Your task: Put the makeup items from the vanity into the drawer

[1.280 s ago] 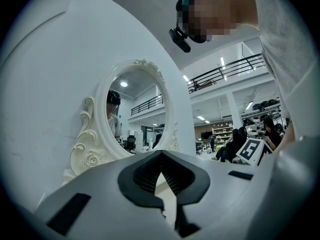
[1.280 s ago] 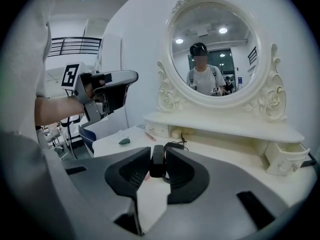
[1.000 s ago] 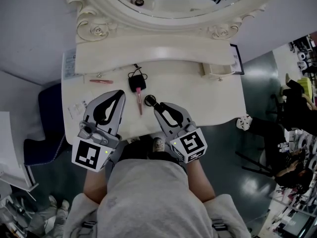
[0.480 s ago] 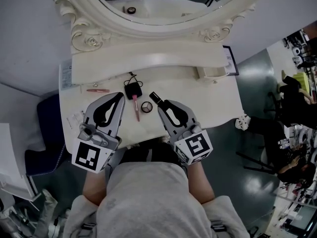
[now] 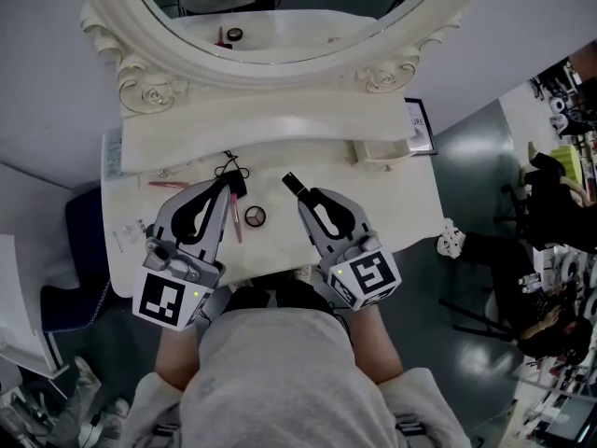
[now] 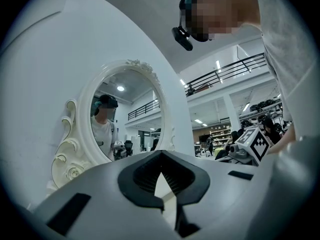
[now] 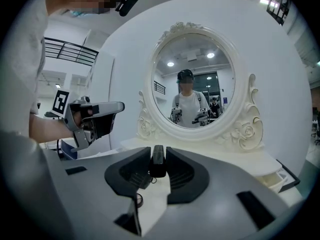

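My right gripper [image 5: 302, 192] is shut on a black lipstick tube [image 5: 292, 183], which stands between its jaws [image 7: 158, 166] above the white vanity top [image 5: 410, 203]. My left gripper [image 5: 226, 183] hovers over the left part of the top, shut with nothing in it. On the top lie a pink pencil [image 5: 236, 220], a round compact [image 5: 256, 216], a black corded item [image 5: 233, 175] partly under the left gripper's tips, and a thin pink stick [image 5: 168, 185]. A small drawer [image 5: 384, 150] stands open at the right of the raised shelf.
The oval framed mirror [image 5: 140, 54] rises behind the shelf [image 5: 270, 124]. Paper cards [image 5: 123, 236] lie at the top's left edge. A dark stool [image 5: 70, 250] stands left of the vanity. A framed card [image 5: 417, 119] sits at the shelf's right end.
The right gripper has lifted the black tube off the top and away from the round compact, which now lies uncovered. The left gripper stays shut over the left side.
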Available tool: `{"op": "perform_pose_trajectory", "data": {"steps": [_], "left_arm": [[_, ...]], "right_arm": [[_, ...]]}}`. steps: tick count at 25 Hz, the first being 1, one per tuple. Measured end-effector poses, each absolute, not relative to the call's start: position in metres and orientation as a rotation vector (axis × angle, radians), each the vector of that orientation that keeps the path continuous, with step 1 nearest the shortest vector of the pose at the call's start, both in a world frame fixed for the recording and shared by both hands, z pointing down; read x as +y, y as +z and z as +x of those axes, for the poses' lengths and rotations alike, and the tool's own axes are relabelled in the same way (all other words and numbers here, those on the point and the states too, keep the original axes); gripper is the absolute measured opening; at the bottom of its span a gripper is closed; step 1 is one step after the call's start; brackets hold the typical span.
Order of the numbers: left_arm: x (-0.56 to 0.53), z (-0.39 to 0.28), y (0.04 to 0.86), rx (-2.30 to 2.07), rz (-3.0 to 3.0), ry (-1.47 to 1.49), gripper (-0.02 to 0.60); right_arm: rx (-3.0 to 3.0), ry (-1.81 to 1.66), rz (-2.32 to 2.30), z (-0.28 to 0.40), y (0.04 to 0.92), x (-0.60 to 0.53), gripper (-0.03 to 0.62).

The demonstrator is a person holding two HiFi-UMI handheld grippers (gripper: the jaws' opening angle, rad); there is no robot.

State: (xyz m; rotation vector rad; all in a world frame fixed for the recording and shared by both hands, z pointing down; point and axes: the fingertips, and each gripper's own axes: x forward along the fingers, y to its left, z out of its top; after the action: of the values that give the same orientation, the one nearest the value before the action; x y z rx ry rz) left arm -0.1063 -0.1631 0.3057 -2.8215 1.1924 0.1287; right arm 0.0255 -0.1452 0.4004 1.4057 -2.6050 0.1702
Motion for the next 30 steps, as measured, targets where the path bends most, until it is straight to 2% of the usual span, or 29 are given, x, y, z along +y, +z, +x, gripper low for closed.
{"op": "perform_pose_trajectory", "data": {"steps": [30], "left_arm": [[-0.172,0.012,0.299,1.278,-2.775,0.137,0.012]], "right_arm": [[-2.589,0.186,1.412,0.174,0.409,-0.173,0.098]]}}
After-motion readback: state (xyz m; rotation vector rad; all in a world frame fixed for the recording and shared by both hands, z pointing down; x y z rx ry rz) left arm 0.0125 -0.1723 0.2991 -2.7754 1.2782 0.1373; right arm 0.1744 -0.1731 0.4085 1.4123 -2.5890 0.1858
